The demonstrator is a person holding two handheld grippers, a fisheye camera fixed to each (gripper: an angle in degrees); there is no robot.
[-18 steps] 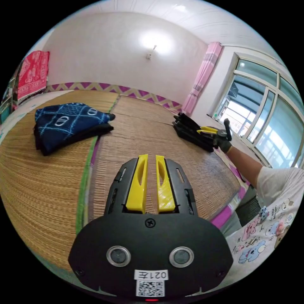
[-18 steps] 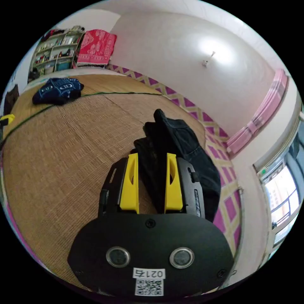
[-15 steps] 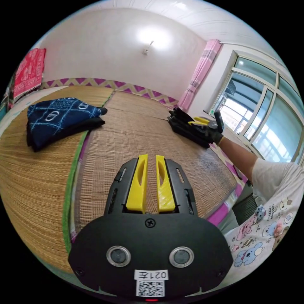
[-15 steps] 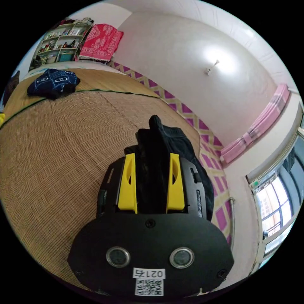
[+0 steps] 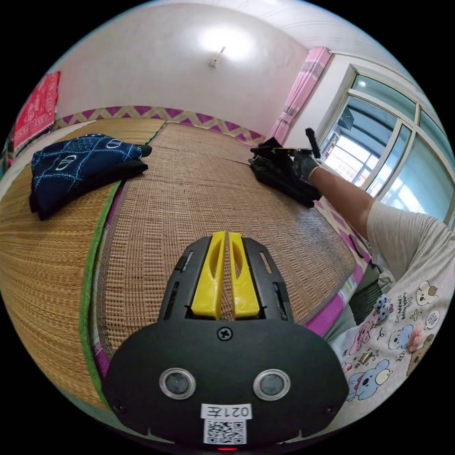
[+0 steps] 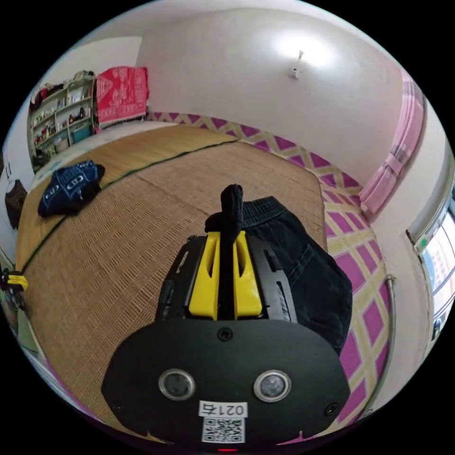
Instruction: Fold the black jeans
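Between the yellow jaws of the right tool point(image 6: 226, 237) a thick fold of the black jeans point(image 6: 303, 275) stands pinched, both jaws pressing on it. The fold rises past the jaw tips as a dark rounded ridge, and its lower run is hidden behind the tool's black body. To the right of the tool the remaining denim lies bunched on the woven mat point(image 6: 118, 246), near the mat's right edge by the purple-and-cream border; a gathered waistband and a seamed panel can be made out, while the legs are too crumpled to trace. In the left gripper view the jeans point(image 5: 279, 173) are a small dark heap at the far right of the mat point(image 5: 189, 199), partly covered by the person's gloved hand point(image 5: 303, 163); the right tool's jaws are hard to make out there. The left tool point(image 5: 225, 237) hovers over the near mat with its jaws together on nothing. A folded navy patterned garment point(image 5: 80, 163) lies far left.
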